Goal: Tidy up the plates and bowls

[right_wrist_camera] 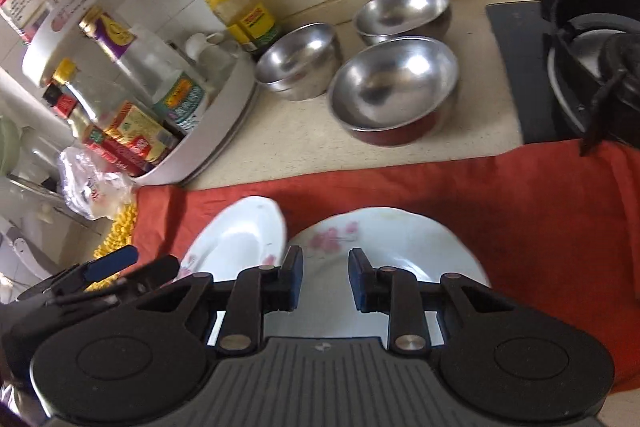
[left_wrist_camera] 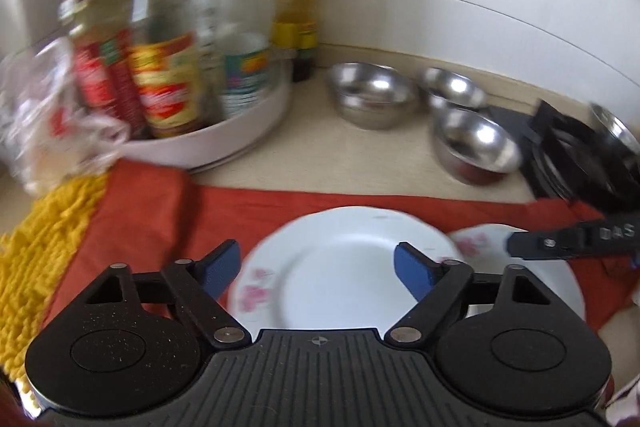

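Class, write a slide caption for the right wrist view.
Right gripper, open, above floral plate; steel bowls behind.

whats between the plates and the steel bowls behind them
In the right wrist view, the red cloth under the plates runs back, then a bare strip of beige counter reaches the steel bowls.

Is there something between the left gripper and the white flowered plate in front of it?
Nothing visible. The left gripper is open just above the white flowered plate on the red cloth. The right gripper is beside it, over the second plate.
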{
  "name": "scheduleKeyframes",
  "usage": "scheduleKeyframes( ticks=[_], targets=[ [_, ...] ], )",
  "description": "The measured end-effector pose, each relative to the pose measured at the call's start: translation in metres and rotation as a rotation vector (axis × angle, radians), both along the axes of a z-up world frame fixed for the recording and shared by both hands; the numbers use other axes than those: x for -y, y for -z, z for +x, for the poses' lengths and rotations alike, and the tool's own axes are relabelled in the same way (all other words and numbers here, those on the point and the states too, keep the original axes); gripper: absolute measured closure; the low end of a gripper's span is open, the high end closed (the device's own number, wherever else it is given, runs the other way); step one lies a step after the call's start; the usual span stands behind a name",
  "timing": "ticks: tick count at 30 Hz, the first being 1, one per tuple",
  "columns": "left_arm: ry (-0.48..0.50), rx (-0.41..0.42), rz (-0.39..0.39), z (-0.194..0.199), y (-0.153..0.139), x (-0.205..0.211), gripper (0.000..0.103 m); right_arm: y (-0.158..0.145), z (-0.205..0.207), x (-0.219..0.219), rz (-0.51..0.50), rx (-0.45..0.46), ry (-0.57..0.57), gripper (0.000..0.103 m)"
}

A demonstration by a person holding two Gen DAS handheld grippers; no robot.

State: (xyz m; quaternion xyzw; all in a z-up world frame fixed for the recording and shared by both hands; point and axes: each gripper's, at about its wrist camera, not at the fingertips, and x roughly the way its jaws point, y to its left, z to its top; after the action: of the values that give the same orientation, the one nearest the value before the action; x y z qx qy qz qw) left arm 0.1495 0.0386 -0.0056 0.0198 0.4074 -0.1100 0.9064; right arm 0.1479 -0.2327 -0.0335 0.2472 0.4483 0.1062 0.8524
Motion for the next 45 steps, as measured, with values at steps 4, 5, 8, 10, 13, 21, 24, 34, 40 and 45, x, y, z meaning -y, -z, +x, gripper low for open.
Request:
scheduleKeyframes(
  ticks=[4,5,8,10,13,21,24,34,40,45],
  targets=[
    [-0.099,-0.14,-0.032,0.013,0.024,-0.034,0.014,0.0,0.033,-0.031,-0.097,-0.007,-0.096,0.075],
    [-0.104,-0.174,-0.061,0.011,0.03,-0.039,0.014,0.003,0.043,-0.04,-0.119,-0.008,-0.132,0.076],
    [-0.092,-0.274,-0.163,0.005,0.049,-0.048,0.014,0.013,0.066,-0.057,-0.166,-0.041,-0.19,0.075],
    [-0.087,-0.269,-0.202,0.003,0.053,-0.047,0.01,0.02,0.078,-0.064,-0.176,-0.063,-0.209,0.074],
    [-0.07,-0.27,-0.226,0.008,0.055,-0.044,0.01,0.028,0.09,-0.072,-0.172,-0.102,-0.251,0.074],
    [-0.09,-0.266,-0.219,0.023,0.054,-0.033,0.012,0.028,0.092,-0.076,-0.137,-0.136,-0.291,0.068],
    [-0.086,-0.25,-0.202,0.023,0.048,-0.028,0.013,0.018,0.085,-0.071,-0.11,-0.112,-0.285,0.068],
    [0.024,-0.229,-0.167,0.018,0.037,0.007,0.013,-0.01,0.049,-0.038,-0.097,-0.065,-0.208,0.068],
    [0.118,-0.234,-0.158,0.013,0.041,0.032,0.013,-0.008,0.021,-0.012,-0.094,-0.084,-0.116,0.068],
    [0.197,-0.234,-0.139,0.005,0.043,0.056,0.013,-0.002,-0.002,0.01,-0.099,-0.104,-0.035,0.068]
  ],
)
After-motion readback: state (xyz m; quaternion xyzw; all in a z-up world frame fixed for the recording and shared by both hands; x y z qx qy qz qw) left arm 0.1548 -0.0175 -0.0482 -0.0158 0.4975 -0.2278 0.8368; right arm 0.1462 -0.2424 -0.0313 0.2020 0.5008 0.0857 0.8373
